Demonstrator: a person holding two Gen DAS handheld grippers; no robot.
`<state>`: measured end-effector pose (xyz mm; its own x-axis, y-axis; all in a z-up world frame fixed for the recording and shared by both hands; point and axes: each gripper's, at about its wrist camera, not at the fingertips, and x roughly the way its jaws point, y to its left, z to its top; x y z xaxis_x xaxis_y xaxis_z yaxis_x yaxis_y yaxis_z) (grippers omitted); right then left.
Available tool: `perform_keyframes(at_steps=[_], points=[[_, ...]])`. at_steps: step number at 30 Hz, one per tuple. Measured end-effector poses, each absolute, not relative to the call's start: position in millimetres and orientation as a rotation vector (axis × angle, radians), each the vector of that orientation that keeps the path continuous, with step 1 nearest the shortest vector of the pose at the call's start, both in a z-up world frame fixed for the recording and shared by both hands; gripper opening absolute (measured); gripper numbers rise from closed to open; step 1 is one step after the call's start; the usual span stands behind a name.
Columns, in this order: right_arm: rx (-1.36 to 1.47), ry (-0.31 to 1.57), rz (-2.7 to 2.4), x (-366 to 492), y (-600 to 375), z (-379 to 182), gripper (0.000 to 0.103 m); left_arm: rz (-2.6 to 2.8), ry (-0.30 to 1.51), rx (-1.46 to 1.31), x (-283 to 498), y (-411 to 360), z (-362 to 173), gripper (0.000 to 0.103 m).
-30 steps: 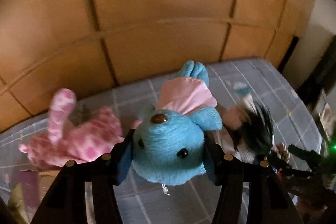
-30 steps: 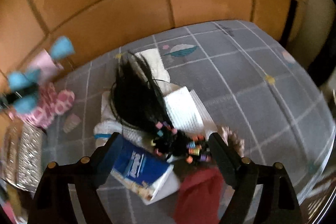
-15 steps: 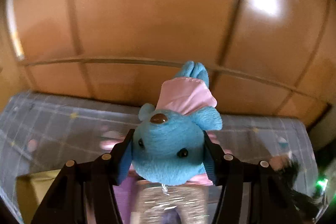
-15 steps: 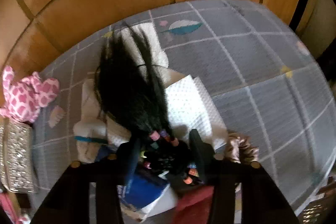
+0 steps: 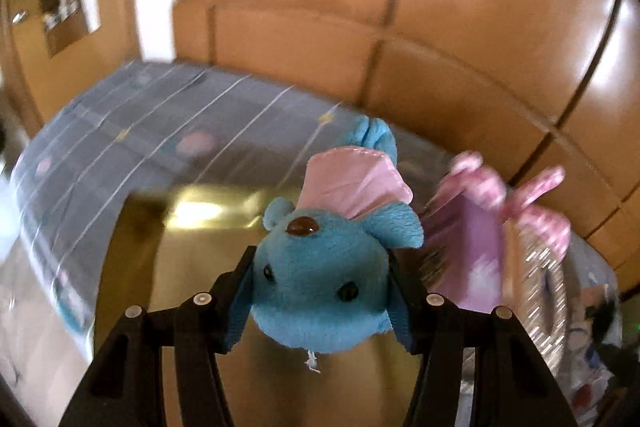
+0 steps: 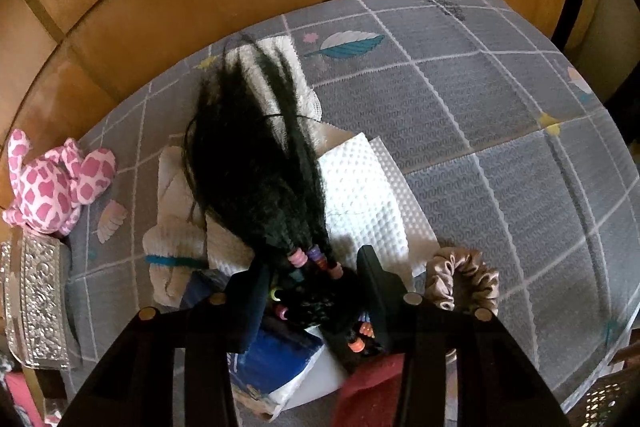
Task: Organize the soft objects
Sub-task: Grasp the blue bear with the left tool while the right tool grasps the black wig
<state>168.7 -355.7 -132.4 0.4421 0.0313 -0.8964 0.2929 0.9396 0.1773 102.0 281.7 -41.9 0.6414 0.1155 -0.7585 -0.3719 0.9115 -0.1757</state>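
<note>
In the left wrist view, the left gripper (image 5: 320,291) holds the blue plush toy (image 5: 320,283) by its head, at lower centre. In the right wrist view, the right gripper (image 6: 312,291) has just been closing and now clamps the black hairpiece (image 6: 260,163), which stretches up to the centre over the grey bedsheet (image 6: 500,115).

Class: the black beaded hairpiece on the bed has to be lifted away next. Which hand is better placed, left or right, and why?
Right. The right gripper has just closed its jaws around the beaded end of the black hairpiece. The left gripper is already clamped on the blue plush toy.
</note>
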Motion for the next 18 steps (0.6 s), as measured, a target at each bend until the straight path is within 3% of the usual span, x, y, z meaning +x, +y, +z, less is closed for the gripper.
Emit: perform_keyframes(at_steps=[9,13,18], points=[[0.194,1.129,-0.208,170,-341,-136,0.043,0.381,0.929,-0.350,42,300,-111,0.069],[0.146,1.115,-0.218,168,-335,-134,0.040,0.394,0.931,-0.358,37,299,-124,0.084],[0.129,1.095,-0.226,165,-332,-130,0.035,0.435,0.901,-0.337,28,293,-118,0.085]])
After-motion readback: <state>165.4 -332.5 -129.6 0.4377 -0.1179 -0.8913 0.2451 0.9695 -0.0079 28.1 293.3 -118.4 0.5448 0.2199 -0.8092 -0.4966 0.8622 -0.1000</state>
